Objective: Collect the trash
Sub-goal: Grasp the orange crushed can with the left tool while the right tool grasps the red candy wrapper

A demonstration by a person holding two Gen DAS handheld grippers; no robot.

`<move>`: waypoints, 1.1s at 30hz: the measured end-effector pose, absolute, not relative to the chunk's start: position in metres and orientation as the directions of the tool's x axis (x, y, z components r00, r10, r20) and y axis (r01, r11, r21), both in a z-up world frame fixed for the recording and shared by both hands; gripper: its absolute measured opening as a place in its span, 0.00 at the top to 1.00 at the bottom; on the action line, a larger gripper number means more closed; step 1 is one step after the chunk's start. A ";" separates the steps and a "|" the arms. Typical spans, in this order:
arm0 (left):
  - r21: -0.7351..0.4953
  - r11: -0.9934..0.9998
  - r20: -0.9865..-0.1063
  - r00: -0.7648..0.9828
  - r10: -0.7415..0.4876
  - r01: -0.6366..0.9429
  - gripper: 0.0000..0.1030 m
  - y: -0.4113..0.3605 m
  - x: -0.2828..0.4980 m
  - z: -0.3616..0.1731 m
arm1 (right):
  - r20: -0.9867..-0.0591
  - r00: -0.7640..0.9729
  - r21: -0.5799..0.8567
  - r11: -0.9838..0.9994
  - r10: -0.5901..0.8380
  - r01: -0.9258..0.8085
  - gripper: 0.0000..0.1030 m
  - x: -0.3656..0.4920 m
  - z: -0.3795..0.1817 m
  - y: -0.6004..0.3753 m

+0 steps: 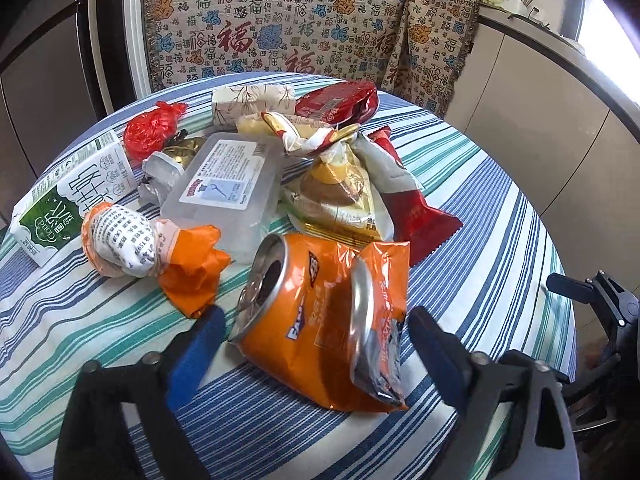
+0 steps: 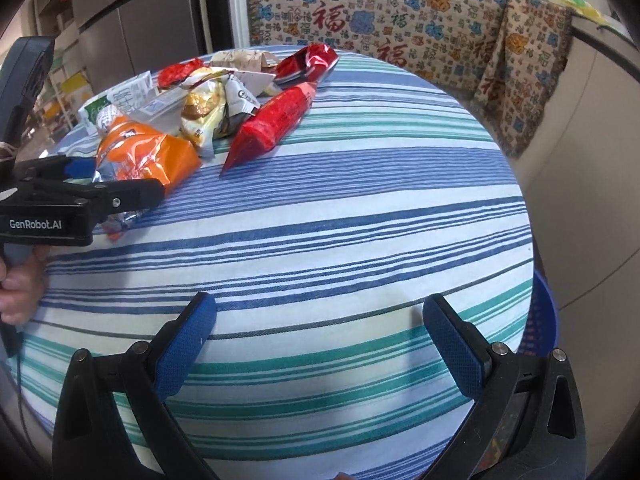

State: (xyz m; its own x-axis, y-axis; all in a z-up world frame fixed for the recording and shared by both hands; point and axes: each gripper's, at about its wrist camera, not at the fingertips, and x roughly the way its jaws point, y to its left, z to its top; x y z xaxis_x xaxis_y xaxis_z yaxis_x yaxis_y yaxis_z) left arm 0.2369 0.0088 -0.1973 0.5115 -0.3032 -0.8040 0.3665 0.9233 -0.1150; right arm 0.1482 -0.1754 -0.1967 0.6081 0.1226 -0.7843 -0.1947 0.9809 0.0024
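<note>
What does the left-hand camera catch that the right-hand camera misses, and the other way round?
Only the left wrist view shows the crushed orange can between the left gripper's open jaws, and the clear plastic box behind it.

Only the right wrist view shows the blue basket beside the table, a hand holding the left gripper, and the right gripper open over bare cloth.

Both show the striped tablecloth, the orange snack bag, the red wrapper and the patterned blanket.
</note>
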 end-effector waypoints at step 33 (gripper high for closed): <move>0.005 0.992 -0.820 0.569 -0.070 0.129 0.00 0.045 0.231 -0.208 | -0.754 0.632 0.087 0.980 0.181 -0.177 0.80 0.212 -0.183 -0.198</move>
